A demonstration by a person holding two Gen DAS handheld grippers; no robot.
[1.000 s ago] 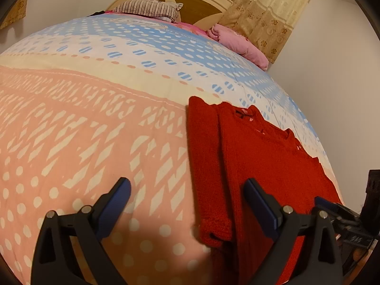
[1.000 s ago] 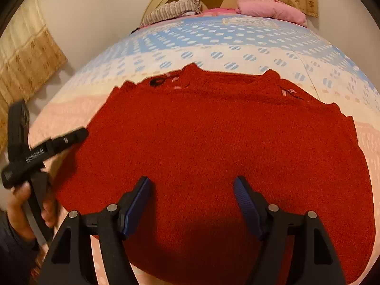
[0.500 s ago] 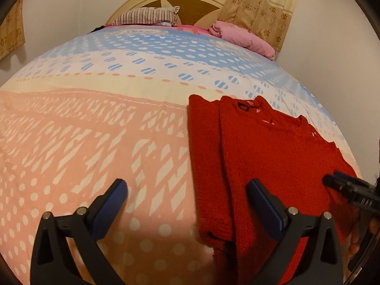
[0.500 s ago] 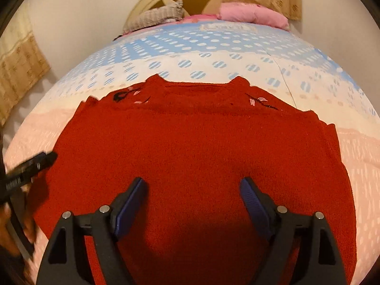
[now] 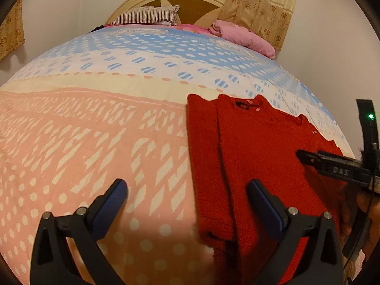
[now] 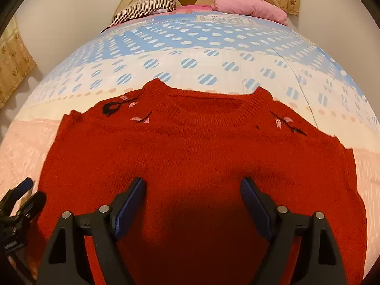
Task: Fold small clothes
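Note:
A red knitted sweater (image 6: 190, 147) lies flat on the bed, its neckline toward the headboard, with small pink and black embroidery by both shoulders. My right gripper (image 6: 193, 185) hovers open over the sweater's middle with nothing between its blue pads. In the left wrist view the sweater (image 5: 261, 154) is at the right, with a sleeve (image 5: 201, 166) lying along its left side. My left gripper (image 5: 187, 187) is open over the bedspread and the sweater's left edge, holding nothing. The right gripper (image 5: 332, 166) reaches in from the right, held by a hand.
The bedspread (image 5: 95, 130) is pink with white marks near me and blue-dotted farther away. A striped pillow (image 5: 147, 16) and a pink pillow (image 5: 242, 35) lie by the wooden headboard (image 5: 190, 2). Curtains (image 5: 261, 4) hang behind. A wall runs close along the bed's right side.
The right gripper has moved forward over the sweater toward its neckline, and its jaws stand a little wider. In the left view it reaches further in from the right. The left gripper has barely shifted.

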